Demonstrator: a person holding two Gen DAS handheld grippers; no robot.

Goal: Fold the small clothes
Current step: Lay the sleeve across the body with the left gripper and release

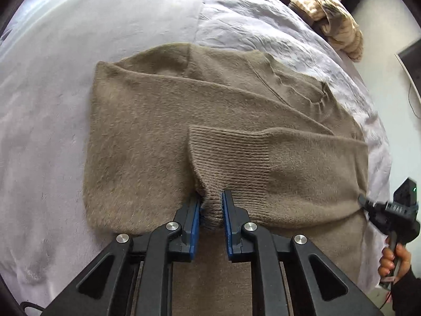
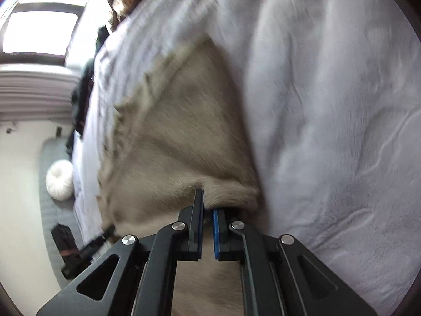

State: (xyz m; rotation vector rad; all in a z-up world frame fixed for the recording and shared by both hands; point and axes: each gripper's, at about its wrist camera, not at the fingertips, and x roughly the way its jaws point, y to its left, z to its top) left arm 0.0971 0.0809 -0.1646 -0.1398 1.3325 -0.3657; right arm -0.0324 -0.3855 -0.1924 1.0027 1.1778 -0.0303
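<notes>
Sweater, a fuzzy taupe knit, lies spread flat on a soft, pale lavender blanket, its ribbed cuff bunched between the blue pads of the left gripper, which is clamped on that fold. The right gripper, its black jaws nearly together, pinches a rounded fleecy edge of the same garment just ahead of its tips. A heap of tan-and-cream fabric lies well beyond the jaws.
</notes>
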